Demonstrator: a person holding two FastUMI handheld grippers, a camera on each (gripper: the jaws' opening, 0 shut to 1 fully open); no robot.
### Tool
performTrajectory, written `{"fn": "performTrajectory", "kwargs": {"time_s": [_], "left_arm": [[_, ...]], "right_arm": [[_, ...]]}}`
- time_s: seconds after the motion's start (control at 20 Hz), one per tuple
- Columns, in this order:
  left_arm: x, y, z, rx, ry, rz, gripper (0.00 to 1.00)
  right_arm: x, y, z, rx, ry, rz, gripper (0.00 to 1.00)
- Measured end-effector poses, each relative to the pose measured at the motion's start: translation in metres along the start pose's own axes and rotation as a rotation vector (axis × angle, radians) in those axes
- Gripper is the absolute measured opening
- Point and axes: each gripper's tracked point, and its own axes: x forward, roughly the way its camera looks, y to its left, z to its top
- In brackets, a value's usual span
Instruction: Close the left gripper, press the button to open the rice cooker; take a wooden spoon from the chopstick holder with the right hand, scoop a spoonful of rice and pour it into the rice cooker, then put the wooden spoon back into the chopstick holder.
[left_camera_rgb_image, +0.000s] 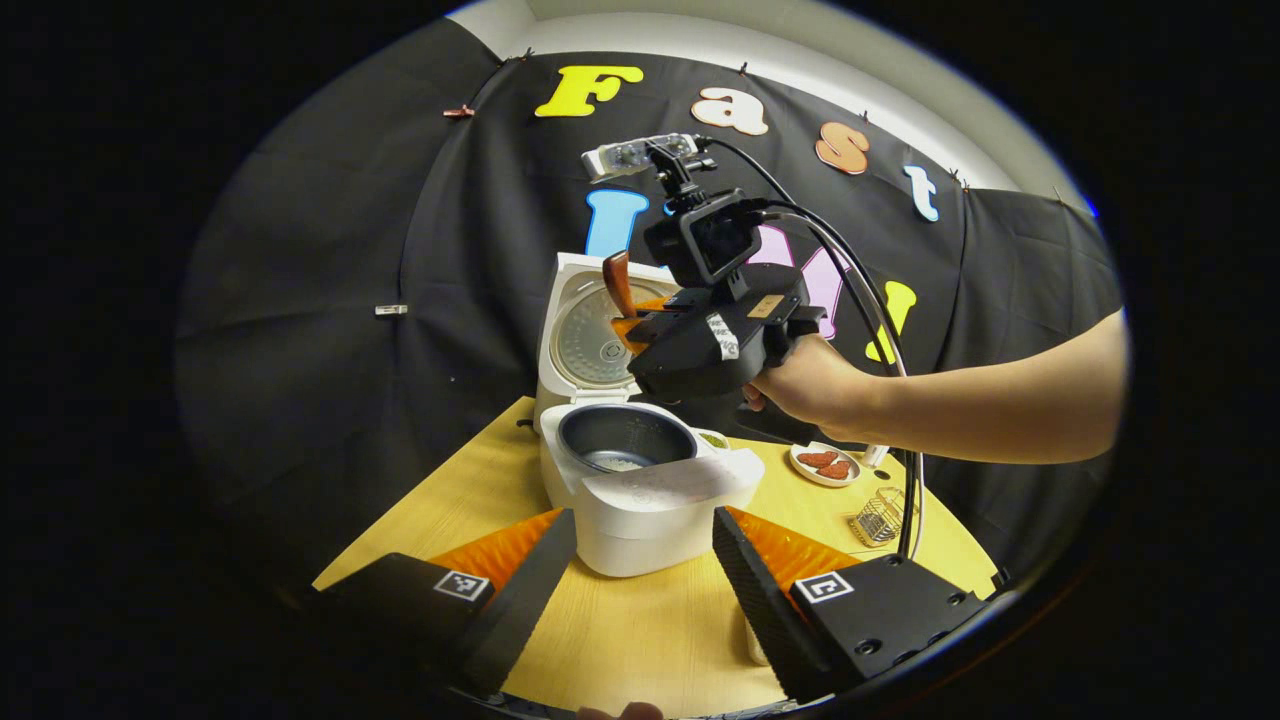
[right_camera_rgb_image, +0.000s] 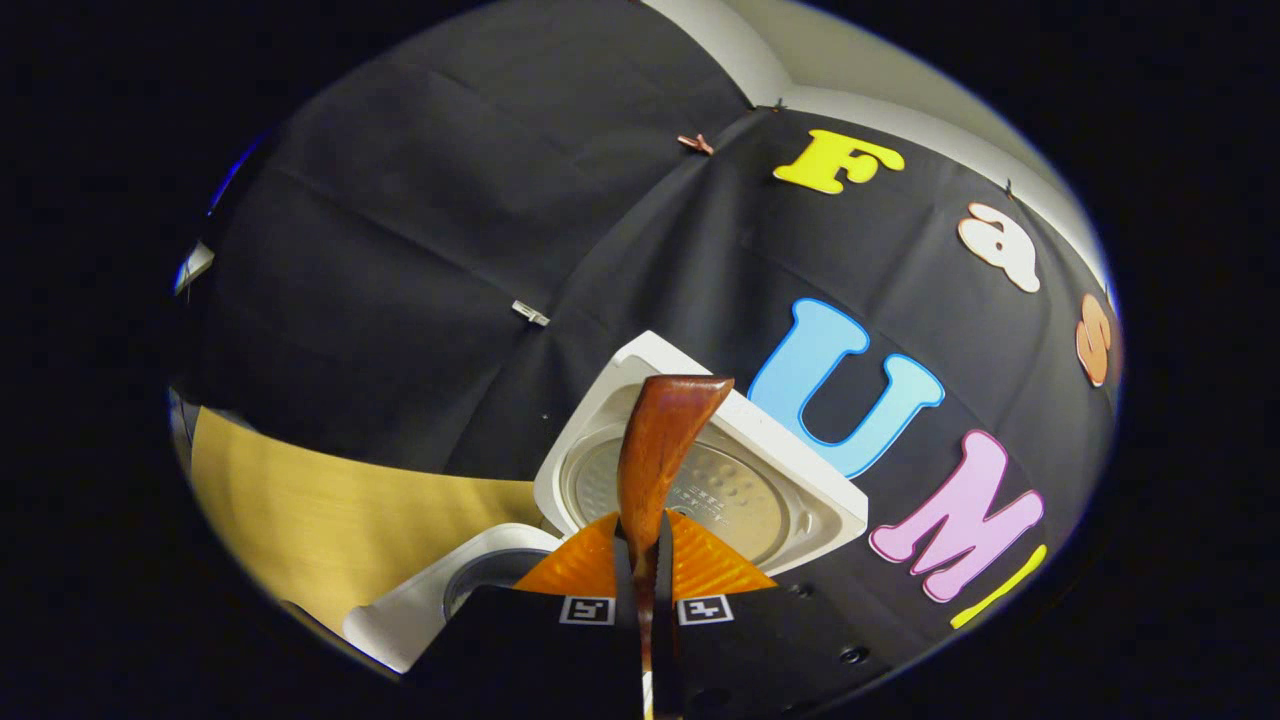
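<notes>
Rice cooker (left_camera_rgb_image: 640, 470) lid's already up, some rice in the pot. Right gripper (right_camera_rgb_image: 650, 560) is pinching the wooden spoon (right_camera_rgb_image: 660, 440) above it, tipped up; left gripper (left_camera_rgb_image: 640, 560) is spread apart. Prob just the return to the chopstick holder (left_camera_rgb_image: 878, 517) left.

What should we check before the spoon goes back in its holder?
1. Right gripper jaws clamp the wooden spoon: ok.
2. Rice cooker lid up: ok.
3. Rice lying in the pot: ok, some white at the bottom.
4. Spoon bowl empty: cannot tell, only its back shows.
5. Wire holder upright on the table: ok.
6. Left gripper jaws apart, holding nothing: ok.
</notes>
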Motion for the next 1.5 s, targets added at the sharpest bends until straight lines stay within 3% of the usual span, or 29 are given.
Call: {"fn": "performTrajectory", "kwargs": {"time_s": [0.1,0.45,0.75,1.15,1.5], "left_arm": [[0.0,-0.001,0.0,0.004,0.001,-0.001,0.95],[-0.001,-0.008,0.005,0.006,-0.014,-0.009,0.95],[0.003,-0.021,0.006,0.011,-0.014,-0.021,0.95],[0.013,-0.048,0.01,0.041,-0.016,-0.047,0.95],[0.02,-0.068,0.014,0.054,-0.022,-0.056,0.95]], "right_arm": [[0.001,-0.005,-0.003,0.102,0.018,0.0,0.08],[0.003,-0.044,-0.044,0.689,0.134,-0.086,0.08],[-0.031,-0.101,-0.041,1.13,0.092,-0.152,0.08],[-0.139,-0.187,-0.042,1.285,-0.066,-0.243,0.08],[-0.273,-0.259,-0.135,1.197,-0.031,-0.452,0.08]]}}
